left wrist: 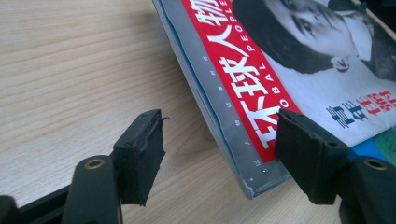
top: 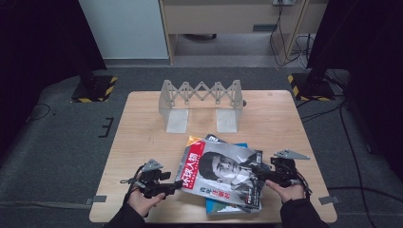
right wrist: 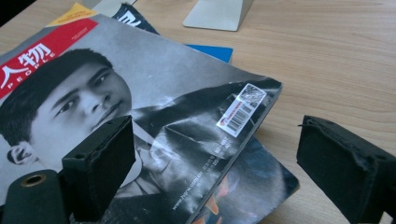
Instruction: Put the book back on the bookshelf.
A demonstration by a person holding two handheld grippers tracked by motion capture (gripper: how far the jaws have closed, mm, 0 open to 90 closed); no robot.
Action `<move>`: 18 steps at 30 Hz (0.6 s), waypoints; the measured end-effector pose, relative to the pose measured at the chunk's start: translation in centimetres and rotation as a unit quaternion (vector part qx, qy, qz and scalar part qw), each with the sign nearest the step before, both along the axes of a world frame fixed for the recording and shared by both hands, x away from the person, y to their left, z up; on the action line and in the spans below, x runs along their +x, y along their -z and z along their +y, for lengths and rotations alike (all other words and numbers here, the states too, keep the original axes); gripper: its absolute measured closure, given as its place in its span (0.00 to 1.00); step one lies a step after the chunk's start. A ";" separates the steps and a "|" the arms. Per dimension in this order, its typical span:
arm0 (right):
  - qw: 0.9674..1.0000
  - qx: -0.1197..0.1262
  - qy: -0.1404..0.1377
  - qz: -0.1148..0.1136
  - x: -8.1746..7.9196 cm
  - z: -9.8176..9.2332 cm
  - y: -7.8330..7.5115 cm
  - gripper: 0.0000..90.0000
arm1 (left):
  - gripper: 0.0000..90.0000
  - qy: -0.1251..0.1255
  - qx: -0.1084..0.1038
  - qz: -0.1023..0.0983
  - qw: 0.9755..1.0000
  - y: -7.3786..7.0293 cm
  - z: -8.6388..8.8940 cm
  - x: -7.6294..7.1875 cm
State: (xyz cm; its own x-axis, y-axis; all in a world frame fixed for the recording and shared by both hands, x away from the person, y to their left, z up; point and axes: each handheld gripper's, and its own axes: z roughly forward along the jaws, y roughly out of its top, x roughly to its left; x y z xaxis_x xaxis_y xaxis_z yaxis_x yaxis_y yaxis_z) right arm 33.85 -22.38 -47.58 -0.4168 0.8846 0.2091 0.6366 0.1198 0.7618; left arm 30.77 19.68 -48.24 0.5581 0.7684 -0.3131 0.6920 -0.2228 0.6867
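Magazines lie in a loose stack at the near edge of the table [top: 142, 123], and the top magazine [top: 223, 173], with its red title band and a black-and-white portrait, is the one being worked on. Beyond it stands the grey folding rack [top: 202, 102], empty, well apart from the stack. The left gripper [top: 172, 186] has its jaws spread around the magazine's spine edge, one pad over the cover and the other off to the side above bare wood, not pinching. The right gripper [top: 256, 171] is likewise spread across the opposite corner near the barcode sticker [right wrist: 241, 109], with no grip made. Judging by this, nothing has been lifted yet: grasping, raising and placing the magazine all remain.
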 end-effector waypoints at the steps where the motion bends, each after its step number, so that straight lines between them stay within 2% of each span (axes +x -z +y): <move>1: 1.000 0.001 -0.001 -0.001 0.0 0.1 0.1 0.12 | 0.35 0.005 -0.005 0.005 1.000 0.1 -0.2 0.0; 5: 1.000 0.004 -0.005 0.004 0.0 0.3 0.2 0.12 | 0.34 0.010 -0.012 0.012 1.000 0.2 -0.4 0.0; 7: 1.000 0.005 -0.007 0.007 0.0 0.3 0.4 0.12 | 0.34 0.017 -0.020 0.022 0.999 0.4 -0.7 0.1; 16: 1.000 0.002 -0.025 0.014 0.2 1.1 0.8 0.12 | 0.33 0.027 -0.029 0.033 0.999 0.8 -1.4 0.3; 18: 0.999 0.002 -0.030 0.017 0.2 1.3 1.0 0.12 | 0.33 0.029 -0.037 0.044 0.998 1.0 -1.6 0.5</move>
